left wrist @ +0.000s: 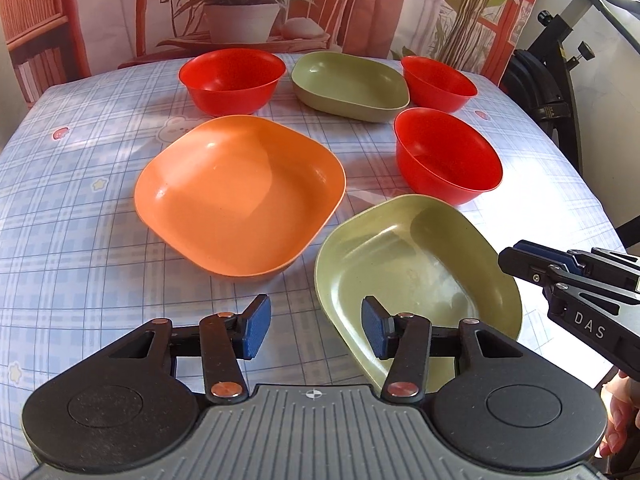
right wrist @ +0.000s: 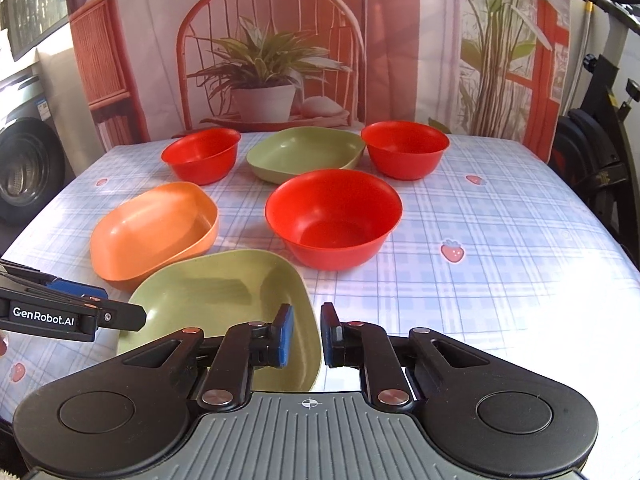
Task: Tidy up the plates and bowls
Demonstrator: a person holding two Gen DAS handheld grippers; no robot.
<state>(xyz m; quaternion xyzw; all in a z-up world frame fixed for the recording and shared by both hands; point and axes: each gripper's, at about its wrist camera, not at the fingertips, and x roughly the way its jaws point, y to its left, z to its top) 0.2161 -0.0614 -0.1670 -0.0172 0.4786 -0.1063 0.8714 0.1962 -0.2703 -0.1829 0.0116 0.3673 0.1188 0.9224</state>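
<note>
Left wrist view: the left gripper [left wrist: 316, 330] is held with its jaws partly spread, nothing pinched between the blue pads [left wrist: 256, 330]. The right pad is seen over the near green plate [left wrist: 420, 264]; contact with the rim cannot be told. Just beyond, the orange plate [left wrist: 240, 196] is set on the checked tablecloth [left wrist: 80, 220]. A red bowl [left wrist: 448, 156] is placed behind the near green plate, two more red bowls [left wrist: 232, 80] [left wrist: 438, 84] are lined along the far edge, and a second green plate [left wrist: 350, 86] is set between them. The right gripper [left wrist: 516, 258] is brought in from the right above the green plate's far rim, fingers nearly together, a hand [left wrist: 620, 420] glimpsed behind it.

Right wrist view: the right gripper [right wrist: 307, 334] is shown with its jaws pressed nearly together, a narrow gap left, nothing clamped. The near green plate [right wrist: 208, 292] is found just under and left of the fingers. The orange plate [right wrist: 152, 232] is seen beside it, the nearest red bowl [right wrist: 334, 220] straight ahead. The left gripper [right wrist: 120, 312] is pushed in from the left edge, beside the green plate's rim.
</note>
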